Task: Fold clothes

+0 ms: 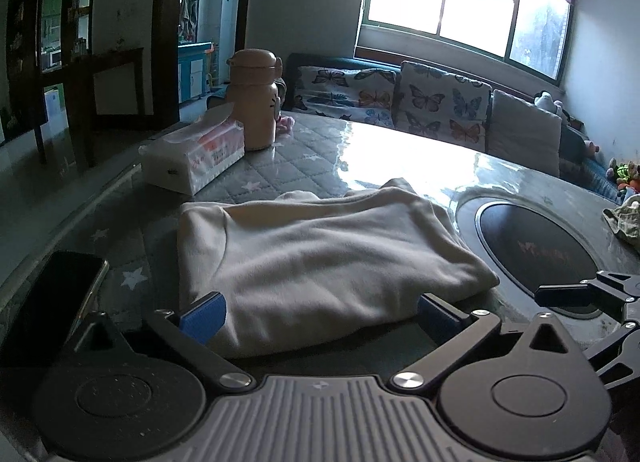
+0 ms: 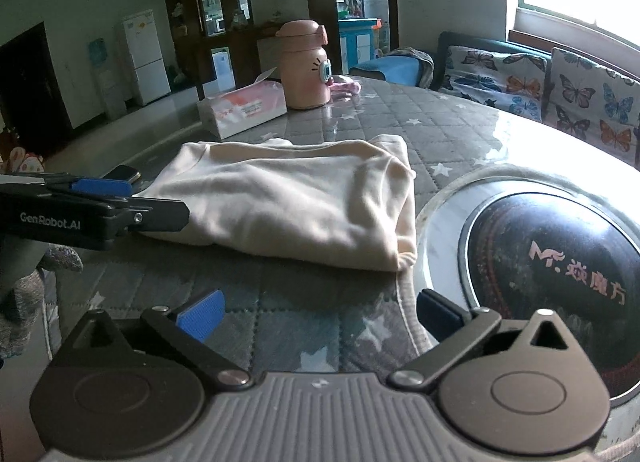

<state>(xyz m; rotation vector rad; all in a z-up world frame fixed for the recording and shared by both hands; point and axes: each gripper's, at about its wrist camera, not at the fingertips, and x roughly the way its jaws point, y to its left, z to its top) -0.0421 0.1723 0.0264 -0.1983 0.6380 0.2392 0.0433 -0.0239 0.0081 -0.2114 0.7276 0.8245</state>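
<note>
From the left wrist view I count one cream garment (image 1: 320, 258), one tissue pack (image 1: 194, 159), one peach-coloured bottle (image 1: 256, 101), one dark phone (image 1: 52, 302) and one round black cooktop (image 1: 536, 254) set in the quilted, star-printed table (image 1: 280, 157). The left gripper (image 1: 320, 314) has its two blue-padded fingers spread wide, straddling the near edge of the garment without pinching it. The garment lies folded into a rough rectangle in the middle of the table, soft creases across its top, layers stacked at its far edge. Two butterfly cushions (image 1: 440, 101) sit on the sofa behind.

From the right wrist view the same single garment (image 2: 296, 205) shows as a thick folded bundle, its right edge just beside the cooktop (image 2: 552, 262). The right gripper (image 2: 320, 316) hangs spread open over bare table in front of it, holding nothing. The left gripper (image 2: 128, 197) reaches in from the left, touching the garment's side.
</note>
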